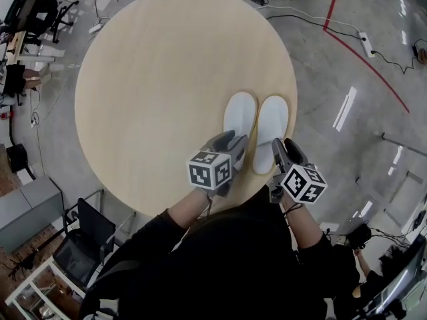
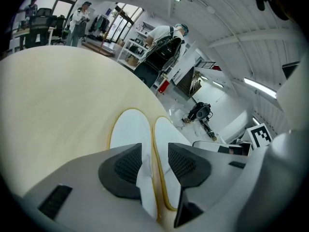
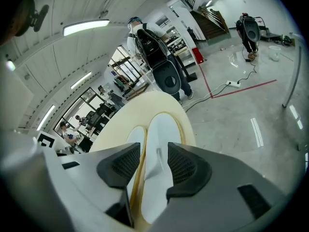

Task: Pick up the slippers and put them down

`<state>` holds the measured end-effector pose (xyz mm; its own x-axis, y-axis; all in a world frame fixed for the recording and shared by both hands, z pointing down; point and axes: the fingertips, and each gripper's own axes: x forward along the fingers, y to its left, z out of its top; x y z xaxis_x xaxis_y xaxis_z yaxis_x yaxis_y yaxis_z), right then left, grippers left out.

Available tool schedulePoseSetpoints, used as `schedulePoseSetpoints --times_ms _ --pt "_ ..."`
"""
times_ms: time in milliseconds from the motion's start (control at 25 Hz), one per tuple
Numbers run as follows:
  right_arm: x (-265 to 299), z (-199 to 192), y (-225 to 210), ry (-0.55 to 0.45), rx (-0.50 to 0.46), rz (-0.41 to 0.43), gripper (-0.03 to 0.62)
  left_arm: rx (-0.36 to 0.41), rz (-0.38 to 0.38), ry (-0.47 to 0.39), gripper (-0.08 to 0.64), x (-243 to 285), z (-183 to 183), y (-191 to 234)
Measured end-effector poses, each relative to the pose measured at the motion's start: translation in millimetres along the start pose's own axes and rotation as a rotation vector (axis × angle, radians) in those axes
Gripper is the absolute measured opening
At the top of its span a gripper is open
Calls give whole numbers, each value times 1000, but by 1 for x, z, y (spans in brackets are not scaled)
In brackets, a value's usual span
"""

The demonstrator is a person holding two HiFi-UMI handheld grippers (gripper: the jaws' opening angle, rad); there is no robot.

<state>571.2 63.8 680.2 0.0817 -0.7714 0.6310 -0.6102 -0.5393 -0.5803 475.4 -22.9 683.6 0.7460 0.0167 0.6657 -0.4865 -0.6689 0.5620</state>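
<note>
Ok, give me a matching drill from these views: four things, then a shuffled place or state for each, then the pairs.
1 left gripper
2 right gripper
3 table
4 power strip

A on the grey floor
B jaws open at the right slipper's heel
C bears both slippers near its edge
D jaws open at the left slipper's heel

Pairs: 1-D, 2-B, 3-C, 4-A

Bright even light, fisheye-warped edges
</note>
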Motion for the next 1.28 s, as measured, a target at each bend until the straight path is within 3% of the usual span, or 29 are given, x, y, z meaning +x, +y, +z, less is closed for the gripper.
schedulePoseSetpoints --times_ms 320,560,680,760,1280 --pt "23 0 -8 27 -21 -3 172 -25 -6 38 177 25 -5 6" --pt "35 -5 -12 65 -42 -1 165 0 46 82 146 39 -13 12" --pt "37 -7 -12 78 -47 -7 64 0 70 85 68 40 -15 16" --pt "35 -6 -10 77 -37 -9 37 -9 65 81 40 38 -14 16" --pt "6 1 22 26 -55 65 32 -57 25 -37 34 -8 1 6"
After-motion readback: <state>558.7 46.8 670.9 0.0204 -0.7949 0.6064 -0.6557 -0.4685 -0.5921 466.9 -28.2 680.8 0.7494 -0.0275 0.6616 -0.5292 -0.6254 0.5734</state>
